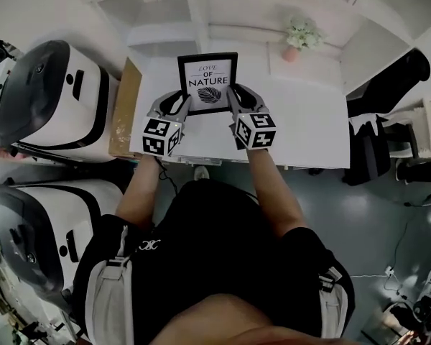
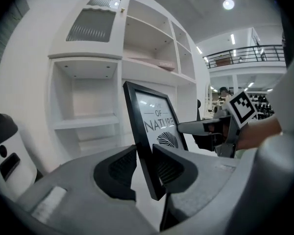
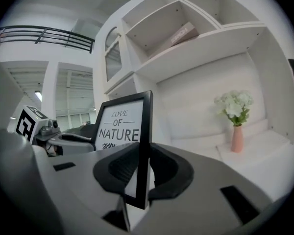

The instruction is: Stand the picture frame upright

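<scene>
The picture frame (image 1: 207, 83) shows a smooth black moulding, its glazing glossy, catching lights. The left gripper (image 2: 144, 166) shell is matt grey plastic, pads (image 2: 121, 168) ribbed, dull black, probably rubber. The table (image 1: 302, 121) looks smooth and white.

We are in a big hall with a mock living corner: a white table (image 1: 309, 135), white shelves (image 2: 85, 123) behind it, a vase of flowers (image 3: 237, 140) far right, and a balcony railing (image 2: 245, 53) beyond.
</scene>
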### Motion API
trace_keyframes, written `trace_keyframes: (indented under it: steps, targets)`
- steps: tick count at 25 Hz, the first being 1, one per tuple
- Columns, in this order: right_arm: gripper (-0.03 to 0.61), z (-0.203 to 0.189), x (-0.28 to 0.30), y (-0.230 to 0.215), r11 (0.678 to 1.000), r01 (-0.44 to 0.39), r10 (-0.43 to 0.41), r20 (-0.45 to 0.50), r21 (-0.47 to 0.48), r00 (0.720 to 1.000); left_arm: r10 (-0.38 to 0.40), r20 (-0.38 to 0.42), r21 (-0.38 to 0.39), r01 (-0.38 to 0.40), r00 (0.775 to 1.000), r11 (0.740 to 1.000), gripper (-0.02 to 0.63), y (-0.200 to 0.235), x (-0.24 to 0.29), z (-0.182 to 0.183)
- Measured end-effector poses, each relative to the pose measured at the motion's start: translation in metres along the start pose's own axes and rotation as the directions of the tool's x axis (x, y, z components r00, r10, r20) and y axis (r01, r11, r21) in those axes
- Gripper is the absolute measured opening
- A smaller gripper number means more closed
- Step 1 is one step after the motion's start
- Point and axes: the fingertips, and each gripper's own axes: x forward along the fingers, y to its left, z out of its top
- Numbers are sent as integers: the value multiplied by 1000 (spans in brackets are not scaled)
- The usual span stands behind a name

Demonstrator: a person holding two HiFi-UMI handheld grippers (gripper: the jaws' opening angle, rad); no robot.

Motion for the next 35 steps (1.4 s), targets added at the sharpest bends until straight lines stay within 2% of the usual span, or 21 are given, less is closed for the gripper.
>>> trace_keyframes:
  steps: [4,9,14,20,30,35]
  targets:
    - [69,-4,29,20,999,-43,43,-24,-13,999,40,3,-22,-40,999,999,110,29,-8,-10]
    - [69,-9,57,26,999,-39,38,-51,-18,998,39,-10,-28,-39,999,999,109,59,2,-18]
    - [71,-19,79,16,1000,-4,3,-84,-12,996,7,-23,-40,-8,1000,999,107,77,25,-29]
    - [71,-42,108,-1,999,51,-51,-144,-6,988,-37,-75,-31,35,996,999,107,97,64,-53]
    - [71,-88,149,-30,992,129,-120,-248,17,961,-106,-145,-76,96,984,992,106,121,116,-96]
    - [69,-105,162,-37,990,144,-138,-295,0,945,-117,-188,-70,106,975,992,101,131,135,-114]
